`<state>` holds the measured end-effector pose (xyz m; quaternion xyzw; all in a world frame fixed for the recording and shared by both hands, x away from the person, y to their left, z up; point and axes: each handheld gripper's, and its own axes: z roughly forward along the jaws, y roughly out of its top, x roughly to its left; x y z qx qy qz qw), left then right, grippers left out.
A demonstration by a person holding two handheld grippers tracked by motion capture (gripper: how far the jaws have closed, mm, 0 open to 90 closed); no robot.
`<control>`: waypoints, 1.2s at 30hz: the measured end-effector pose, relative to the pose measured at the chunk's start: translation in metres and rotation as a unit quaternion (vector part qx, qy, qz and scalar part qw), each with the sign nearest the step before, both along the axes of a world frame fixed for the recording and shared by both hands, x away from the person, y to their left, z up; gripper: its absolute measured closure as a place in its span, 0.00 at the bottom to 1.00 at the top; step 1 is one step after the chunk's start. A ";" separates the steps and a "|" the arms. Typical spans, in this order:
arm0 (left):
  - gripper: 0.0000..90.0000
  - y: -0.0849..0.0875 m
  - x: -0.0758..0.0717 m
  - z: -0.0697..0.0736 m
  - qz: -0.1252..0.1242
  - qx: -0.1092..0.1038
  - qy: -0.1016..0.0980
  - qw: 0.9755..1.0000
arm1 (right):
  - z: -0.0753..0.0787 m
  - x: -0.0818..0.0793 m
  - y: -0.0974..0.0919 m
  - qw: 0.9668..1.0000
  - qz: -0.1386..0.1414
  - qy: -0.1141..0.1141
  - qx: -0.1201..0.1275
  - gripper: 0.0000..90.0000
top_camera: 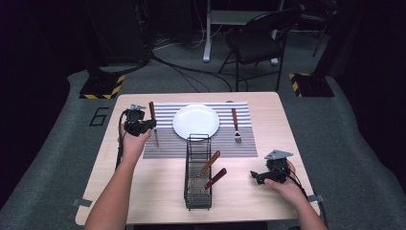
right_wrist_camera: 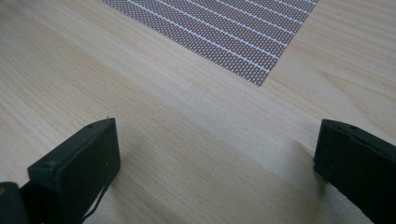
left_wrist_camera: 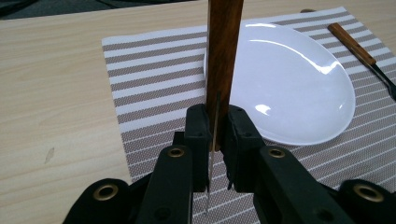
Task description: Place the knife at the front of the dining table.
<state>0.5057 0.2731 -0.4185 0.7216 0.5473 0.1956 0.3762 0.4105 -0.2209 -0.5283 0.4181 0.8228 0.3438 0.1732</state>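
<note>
Left of the plate, above the striped mat, the left gripper pinches a knife upright in its jaws, seemingly to lay it opposite the fork. The right gripper rests spread on the surface.

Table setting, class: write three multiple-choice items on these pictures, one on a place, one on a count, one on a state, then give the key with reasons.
1. Where does the fork lie?
A. On the striped mat, right of the plate
B. In the wire basket
C. On the floor

2. How many wooden-handled utensils stand in the wire basket?
A. None
B. Two
C. Five

3. What is the state of the left hand-held gripper?
A. Open over bare table
B. Shut on the plate
C. Shut on the knife

Key: 1 A, the fork rests on the striped mat beside the plate. 2 B, two handles lean in the basket. 3 C, its jaws clamp the knife.
</note>
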 end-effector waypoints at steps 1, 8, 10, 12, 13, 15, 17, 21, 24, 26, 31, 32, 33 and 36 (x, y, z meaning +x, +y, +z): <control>0.90 0.000 0.000 0.000 0.000 0.000 0.000 1.000 | 0.000 0.000 0.000 1.000 0.000 0.000 0.000 0.00; 0.90 -0.004 0.010 -0.006 0.008 -0.003 -0.005 1.000 | 0.000 0.000 0.000 1.000 0.000 0.000 0.000 0.00; 0.90 -0.003 0.013 -0.008 0.012 -0.008 -0.005 1.000 | 0.000 0.000 0.000 1.000 0.000 0.000 0.000 0.00; 0.90 -0.002 0.016 -0.010 0.017 -0.016 -0.006 1.000 | 0.000 0.000 0.000 1.000 0.000 0.000 0.000 0.00; 0.90 -0.002 0.017 -0.011 0.018 -0.018 -0.004 1.000 | 0.000 0.000 0.000 1.000 0.000 0.000 0.000 0.00; 0.90 -0.001 0.020 -0.013 0.020 -0.022 -0.004 1.000 | 0.000 0.000 0.000 1.000 0.000 0.000 0.000 0.00; 0.90 -0.001 0.023 -0.016 0.021 -0.024 -0.003 0.999 | 0.000 0.000 0.000 1.000 0.000 0.000 0.000 0.00; 0.90 -0.001 0.029 -0.020 0.026 -0.031 0.001 0.999 | 0.000 0.000 0.000 1.000 0.000 0.000 0.000 0.00; 0.90 -0.002 0.035 -0.023 0.029 -0.033 0.004 0.999 | 0.000 0.000 0.000 1.000 0.000 0.000 0.000 0.00; 0.90 -0.004 0.038 -0.025 0.031 -0.034 0.009 0.999 | 0.000 0.000 0.000 1.000 0.000 0.000 0.000 0.00; 0.90 -0.006 0.046 -0.031 0.041 -0.038 0.015 0.998 | 0.000 0.000 0.000 1.000 0.002 0.001 -0.001 0.00; 0.90 -0.006 0.048 -0.033 0.044 -0.038 0.017 0.998 | 0.000 0.001 0.000 1.000 0.004 0.000 -0.002 0.00; 0.90 -0.007 0.050 -0.036 0.047 -0.040 0.018 0.998 | 0.000 0.001 0.000 1.000 0.004 0.000 -0.002 0.00; 0.90 -0.007 0.053 -0.040 0.052 -0.039 0.023 0.998 | 0.000 0.001 0.000 1.000 0.004 0.000 -0.002 0.00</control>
